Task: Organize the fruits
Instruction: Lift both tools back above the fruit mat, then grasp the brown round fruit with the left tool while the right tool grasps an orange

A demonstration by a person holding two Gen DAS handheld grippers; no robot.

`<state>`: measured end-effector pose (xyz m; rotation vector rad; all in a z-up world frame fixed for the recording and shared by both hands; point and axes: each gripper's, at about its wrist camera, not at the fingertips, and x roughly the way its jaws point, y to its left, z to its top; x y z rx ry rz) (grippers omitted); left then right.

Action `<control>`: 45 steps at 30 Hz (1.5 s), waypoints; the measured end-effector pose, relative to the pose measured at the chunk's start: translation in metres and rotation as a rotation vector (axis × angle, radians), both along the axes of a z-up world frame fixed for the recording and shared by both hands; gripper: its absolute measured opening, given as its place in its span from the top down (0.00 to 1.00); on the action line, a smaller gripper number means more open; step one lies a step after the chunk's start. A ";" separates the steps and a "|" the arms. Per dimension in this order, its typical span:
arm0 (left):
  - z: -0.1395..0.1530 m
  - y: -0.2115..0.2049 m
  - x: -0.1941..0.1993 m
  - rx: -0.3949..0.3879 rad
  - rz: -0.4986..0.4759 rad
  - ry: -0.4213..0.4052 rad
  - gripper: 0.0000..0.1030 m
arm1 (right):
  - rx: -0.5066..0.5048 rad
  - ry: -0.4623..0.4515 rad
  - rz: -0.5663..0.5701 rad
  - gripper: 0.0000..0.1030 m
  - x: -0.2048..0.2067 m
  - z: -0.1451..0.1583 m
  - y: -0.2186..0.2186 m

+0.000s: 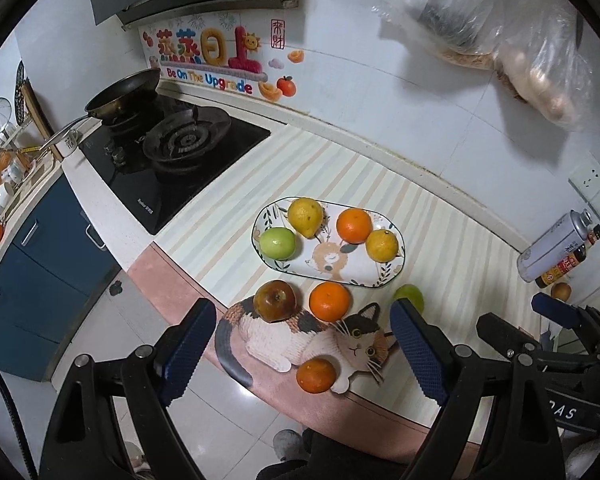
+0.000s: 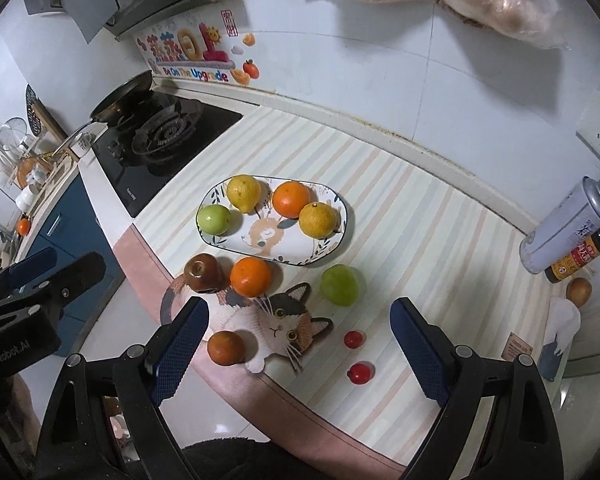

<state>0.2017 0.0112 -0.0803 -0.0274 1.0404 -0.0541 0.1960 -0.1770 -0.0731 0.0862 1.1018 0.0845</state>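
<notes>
An oval patterned plate (image 1: 364, 274) (image 2: 240, 246) on the striped counter holds a green apple (image 1: 278, 243), a yellow pear (image 1: 305, 217), an orange (image 1: 353, 225) and a yellow citrus (image 1: 381, 245). In front of it, on and around a cat-shaped mat (image 2: 284, 326), lie a dark red apple (image 2: 201, 273), an orange (image 2: 250, 277), a green fruit (image 2: 339, 285), a dark orange (image 2: 225, 347) and two small red fruits (image 2: 353, 339). My left gripper (image 1: 300, 350) and right gripper (image 2: 298, 350) are both open and empty, held above the counter's front edge.
A gas stove (image 1: 172, 156) with a pan (image 1: 122, 94) lies to the left. A gas canister (image 2: 562, 226) and a sauce bottle (image 2: 580, 258) stand at the right. A plastic bag (image 1: 500, 36) hangs on the wall. Blue cabinets (image 1: 40, 264) are below left.
</notes>
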 end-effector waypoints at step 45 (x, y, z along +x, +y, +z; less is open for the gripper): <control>-0.181 0.080 0.118 -0.016 0.235 0.424 0.00 | 0.253 0.423 0.067 0.40 0.140 -0.264 0.082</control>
